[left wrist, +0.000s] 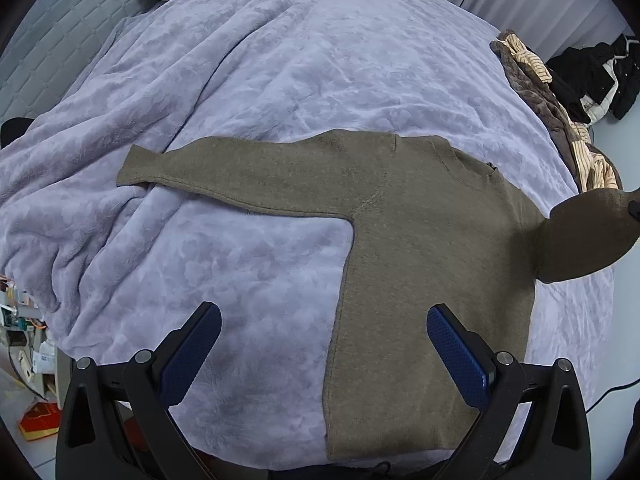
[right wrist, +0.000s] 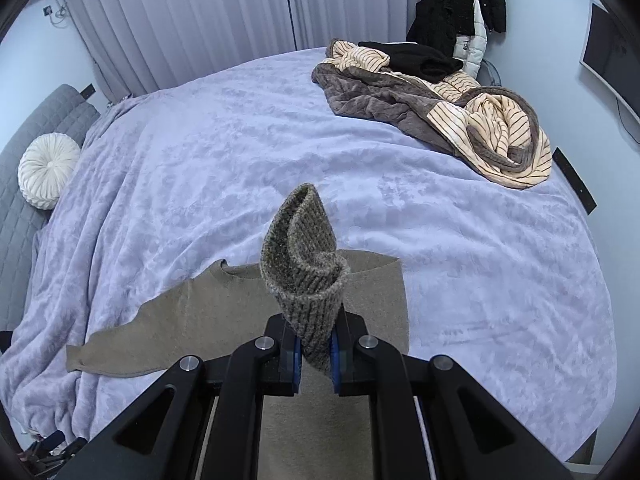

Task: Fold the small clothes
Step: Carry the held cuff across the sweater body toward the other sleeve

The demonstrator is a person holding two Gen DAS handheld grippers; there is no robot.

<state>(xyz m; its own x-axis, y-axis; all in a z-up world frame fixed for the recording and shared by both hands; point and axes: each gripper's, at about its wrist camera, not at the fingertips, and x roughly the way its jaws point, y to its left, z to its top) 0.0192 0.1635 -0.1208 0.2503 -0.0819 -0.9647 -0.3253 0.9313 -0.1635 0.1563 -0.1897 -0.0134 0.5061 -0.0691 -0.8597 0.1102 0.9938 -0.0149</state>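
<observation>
An olive-brown knitted sweater [left wrist: 404, 248] lies flat on the lilac bed blanket [left wrist: 256, 80], one sleeve [left wrist: 192, 168] stretched out to the left. My left gripper [left wrist: 324, 320] hovers open above the sweater's lower left edge, nothing between its blue pads [left wrist: 460, 356]. The other sleeve is lifted at the right edge of the left wrist view. In the right wrist view my right gripper [right wrist: 314, 354] is shut on that sleeve's ribbed cuff [right wrist: 304, 256], which curls up above the fingers. The sweater body [right wrist: 208, 316] lies below it.
A crumpled brown and striped blanket [right wrist: 436, 108] with a black garment [right wrist: 412, 56] lies at the bed's far right corner. A round white cushion [right wrist: 48, 172] rests by the grey headboard. Dark coats [right wrist: 460, 4] hang on the wall. Clutter sits on the floor at left [left wrist: 24, 360].
</observation>
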